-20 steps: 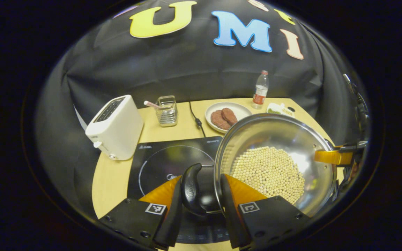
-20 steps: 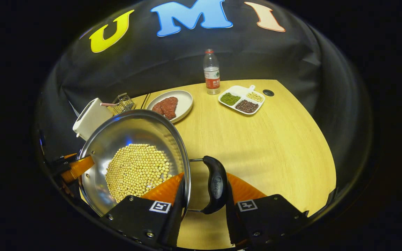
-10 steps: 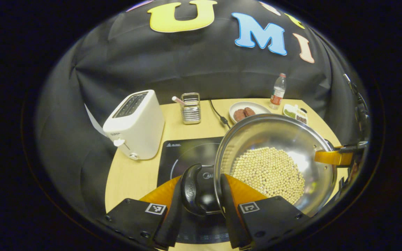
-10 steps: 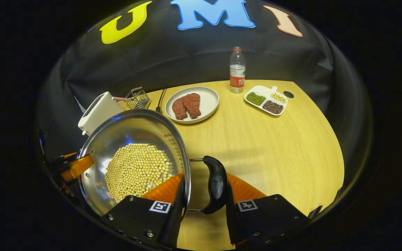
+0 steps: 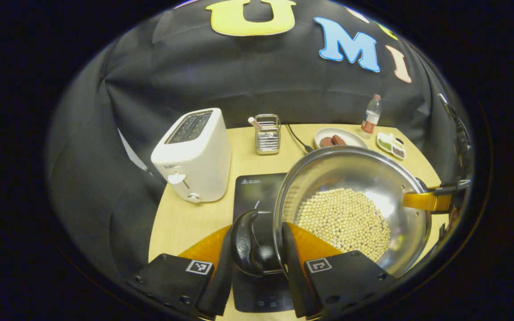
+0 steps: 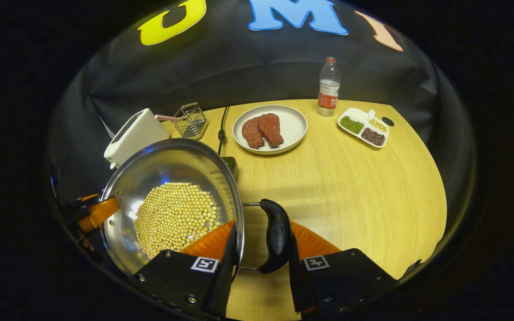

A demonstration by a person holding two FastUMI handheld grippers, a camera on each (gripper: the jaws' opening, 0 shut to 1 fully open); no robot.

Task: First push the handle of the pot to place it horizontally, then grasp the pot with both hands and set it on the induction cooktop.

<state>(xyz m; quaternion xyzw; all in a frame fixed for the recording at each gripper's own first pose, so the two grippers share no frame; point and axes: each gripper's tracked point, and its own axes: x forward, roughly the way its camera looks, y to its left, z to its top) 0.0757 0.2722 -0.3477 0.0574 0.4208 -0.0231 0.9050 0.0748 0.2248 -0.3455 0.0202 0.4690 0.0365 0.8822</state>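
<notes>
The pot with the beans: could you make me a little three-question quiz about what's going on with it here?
1. True or false: the pot holds green peas.
2. What does each gripper grip? A) the pot's rim only B) a black side handle C) the toaster
3. Fill in: in the left gripper view, the dark slab under the pot is the ____.

Key:
1. False; it holds pale round beans.
2. B; the left gripper clamps one handle, the right gripper the other handle.
3. Induction cooktop, beside the toaster.

One pot (image 5: 350,209), one toaster (image 5: 194,156), one bottle (image 6: 328,87), one plate (image 6: 292,129)
</notes>
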